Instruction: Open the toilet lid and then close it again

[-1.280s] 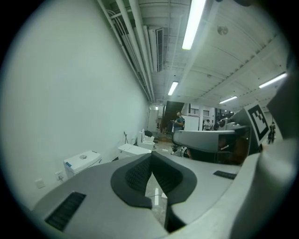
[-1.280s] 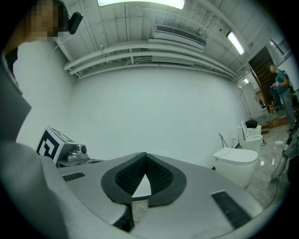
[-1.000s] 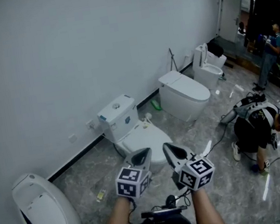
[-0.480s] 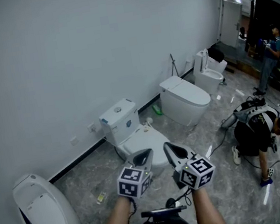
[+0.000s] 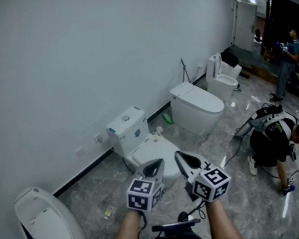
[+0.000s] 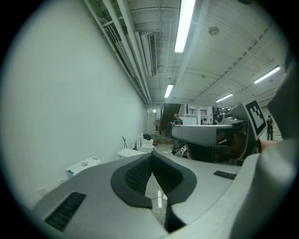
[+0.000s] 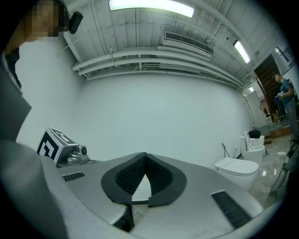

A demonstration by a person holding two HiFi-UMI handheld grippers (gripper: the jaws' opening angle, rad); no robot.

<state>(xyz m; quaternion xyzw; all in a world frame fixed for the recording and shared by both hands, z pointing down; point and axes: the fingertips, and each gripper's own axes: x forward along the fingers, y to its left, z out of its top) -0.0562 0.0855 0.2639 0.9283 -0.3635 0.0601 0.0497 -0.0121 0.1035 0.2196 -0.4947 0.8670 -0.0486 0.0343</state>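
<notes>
A white toilet with a square tank (image 5: 127, 127) and its lid (image 5: 153, 152) down stands against the wall, straight ahead of me in the head view. My left gripper (image 5: 156, 162) is held in the air in front of the lid's near edge, shut and empty. My right gripper (image 5: 178, 156) hovers beside it, also shut with nothing between its jaws. In the left gripper view the tank (image 6: 83, 165) shows low at the left, past the left gripper (image 6: 152, 156). The right gripper (image 7: 145, 157) faces the white wall.
A rounded white toilet (image 5: 45, 224) stands at the left, a tankless one (image 5: 197, 106) to the right, and another with its lid raised (image 5: 220, 76) further back. A person (image 5: 273, 138) crouches on the marble floor at right with cables; another person (image 5: 286, 60) stands by the dark doorway.
The head view has shifted slightly. Both grippers keep their place, shut. The crouching person at right has moved a little.
</notes>
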